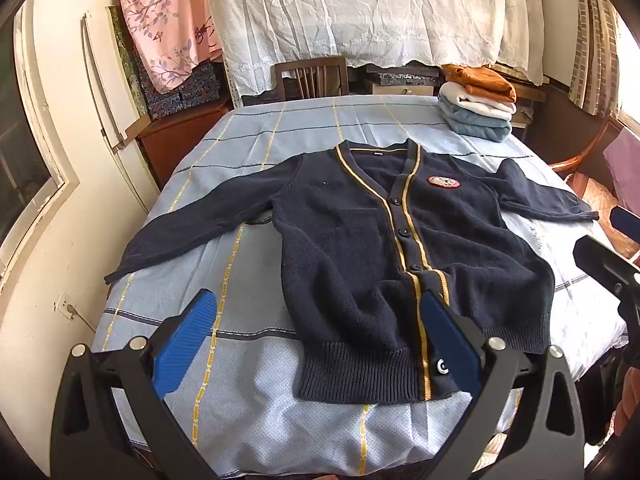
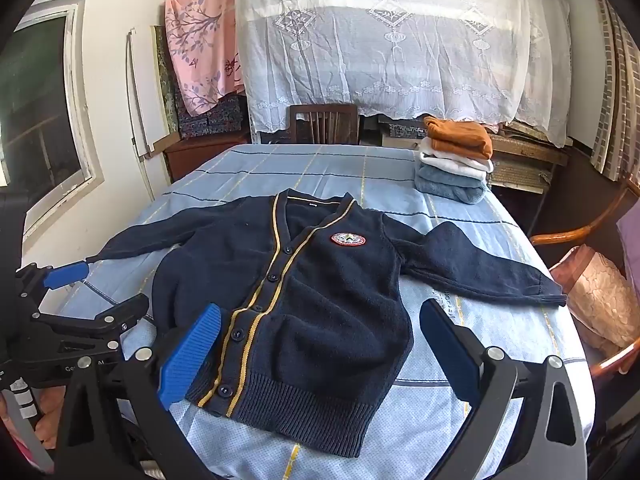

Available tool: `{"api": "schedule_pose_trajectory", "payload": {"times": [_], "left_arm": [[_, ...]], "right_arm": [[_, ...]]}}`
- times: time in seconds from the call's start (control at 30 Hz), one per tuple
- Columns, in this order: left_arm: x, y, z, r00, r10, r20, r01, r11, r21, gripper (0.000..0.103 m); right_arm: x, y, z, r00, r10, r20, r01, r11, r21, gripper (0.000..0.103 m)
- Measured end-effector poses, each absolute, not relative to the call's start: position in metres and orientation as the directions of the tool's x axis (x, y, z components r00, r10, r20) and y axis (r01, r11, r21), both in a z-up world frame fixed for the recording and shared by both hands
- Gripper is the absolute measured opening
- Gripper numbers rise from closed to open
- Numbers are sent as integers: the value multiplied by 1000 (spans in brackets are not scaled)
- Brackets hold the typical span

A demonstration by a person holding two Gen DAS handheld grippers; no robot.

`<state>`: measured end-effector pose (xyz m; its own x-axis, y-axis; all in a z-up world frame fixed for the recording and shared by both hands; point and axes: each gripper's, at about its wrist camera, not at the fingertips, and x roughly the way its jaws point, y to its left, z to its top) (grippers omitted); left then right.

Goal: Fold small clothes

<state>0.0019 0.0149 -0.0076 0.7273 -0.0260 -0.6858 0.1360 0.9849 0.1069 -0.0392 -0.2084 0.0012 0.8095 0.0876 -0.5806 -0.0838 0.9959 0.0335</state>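
The jaws of the left gripper and the right gripper are spread wide, and nothing is gripped by either. A navy cardigan is laid flat, buttoned, sleeves spread, on the blue checked cloth. Its ribbed hem is seen between and below both pairs of blue pads, apart from them. Folded clothes are stacked at the far right corner.

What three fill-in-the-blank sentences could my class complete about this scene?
1. The cardigan lies flat with both sleeves spread ____.
2. The top garment on the stack is ____.
3. Both grippers, left and right, have fingers ____.

Missing words: out; orange; open
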Motion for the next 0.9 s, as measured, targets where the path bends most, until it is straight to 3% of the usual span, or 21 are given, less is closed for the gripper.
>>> {"api": "schedule_pose_trajectory", "payload": {"times": [0.9], "left_arm": [[1, 15, -9, 726, -28, -687, 137, 985, 106, 99]], "right_arm": [[-41, -206, -1, 811, 93, -578, -86, 995, 39, 100]]}}
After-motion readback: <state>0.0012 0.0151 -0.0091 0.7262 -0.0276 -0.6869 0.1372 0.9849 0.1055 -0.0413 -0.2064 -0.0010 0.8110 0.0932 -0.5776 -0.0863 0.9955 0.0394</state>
